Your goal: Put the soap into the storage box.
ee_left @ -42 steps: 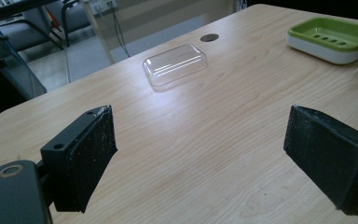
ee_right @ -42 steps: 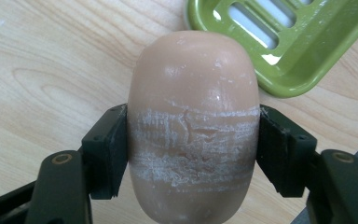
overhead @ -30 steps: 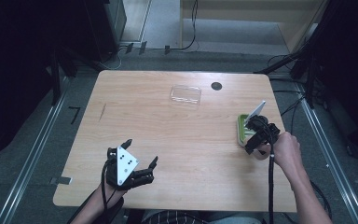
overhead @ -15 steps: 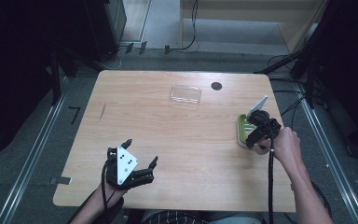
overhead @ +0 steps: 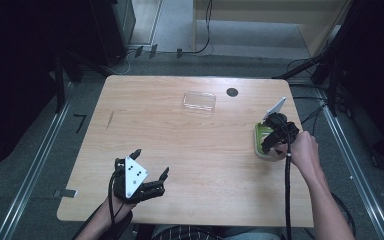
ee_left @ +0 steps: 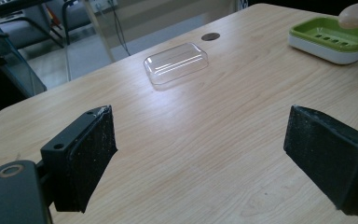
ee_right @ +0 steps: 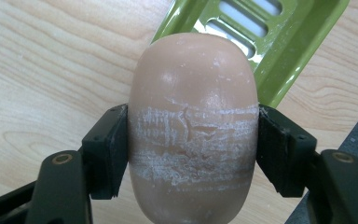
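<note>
Fingers (ee_right: pixel 103 158) of the right gripper (ee_right: pixel 193 149) pinch the soap bar (ee_right: pixel 193 126) over the green dish (overhead: pixel 263 142) at three o'clock — left gripper (ee_left: pixel 200 158) spread, idle — likely lowering next.

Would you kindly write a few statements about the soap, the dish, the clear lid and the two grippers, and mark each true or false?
1. The right gripper is shut on the bar of soap. True.
2. The left gripper holds the clear lid. False: its jaws stand wide apart over bare table, and the lid lies farther off on the wood.
3. The soap dish has a green slotted tray in a white base. True.
4. The clear lid sits on top of the soap dish. False: it lies on the table apart from the dish.
5. The soap's face shows whitish scuff marks between the jaws. True.
</note>
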